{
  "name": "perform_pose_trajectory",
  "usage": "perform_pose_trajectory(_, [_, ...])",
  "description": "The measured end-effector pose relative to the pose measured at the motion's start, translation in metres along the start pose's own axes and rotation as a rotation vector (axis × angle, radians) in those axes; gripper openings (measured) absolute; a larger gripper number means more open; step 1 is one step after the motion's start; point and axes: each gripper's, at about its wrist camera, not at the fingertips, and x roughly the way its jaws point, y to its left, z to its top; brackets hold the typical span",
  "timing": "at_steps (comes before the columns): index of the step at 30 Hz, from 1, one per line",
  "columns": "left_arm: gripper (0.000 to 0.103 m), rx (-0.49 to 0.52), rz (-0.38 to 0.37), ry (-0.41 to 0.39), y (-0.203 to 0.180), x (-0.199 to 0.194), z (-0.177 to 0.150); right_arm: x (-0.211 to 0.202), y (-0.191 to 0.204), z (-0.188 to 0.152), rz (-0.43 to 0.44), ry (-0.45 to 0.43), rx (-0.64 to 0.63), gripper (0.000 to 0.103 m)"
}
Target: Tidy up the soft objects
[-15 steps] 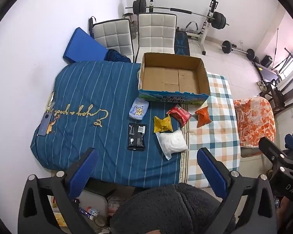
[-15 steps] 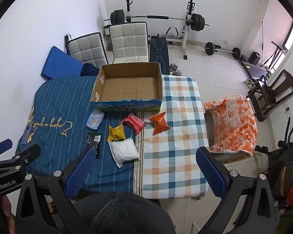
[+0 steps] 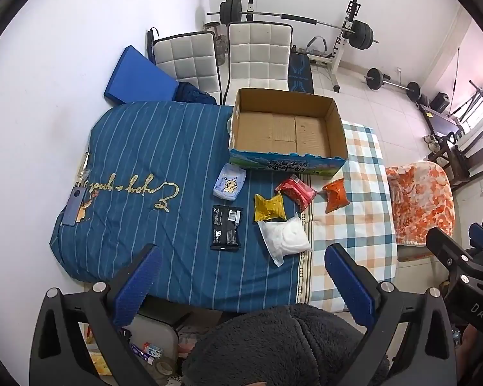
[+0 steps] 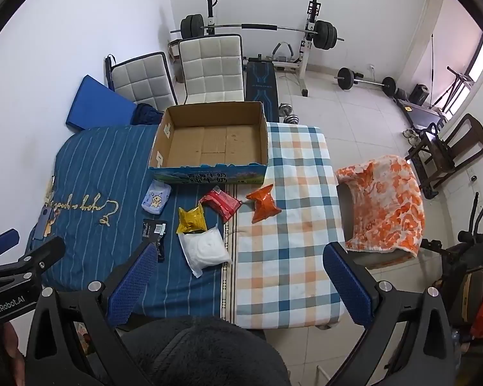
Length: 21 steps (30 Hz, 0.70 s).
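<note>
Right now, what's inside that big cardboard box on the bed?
Nothing: the cardboard box shows only its bare brown floor. All six soft packets lie outside it, in front of its printed side. What is under the box is covered by it.

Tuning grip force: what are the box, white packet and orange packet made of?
Box: corrugated cardboard, matte brown inside, printed blue front. White packet: looks like clear film over soft white filling; wrinkled and glinting. Orange packet: probably glossy plastic or foil film, creased with pinched ends.
</note>
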Motion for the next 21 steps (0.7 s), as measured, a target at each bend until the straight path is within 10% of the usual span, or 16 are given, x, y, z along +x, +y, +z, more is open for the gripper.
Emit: perform_pose_trajectory(21, [0.103,0.007,0.008,-0.024,-0.0006,-0.0044,0.0047,0.0005,-0.0041,-0.0024,0.001,-0.003,0.005,0.103])
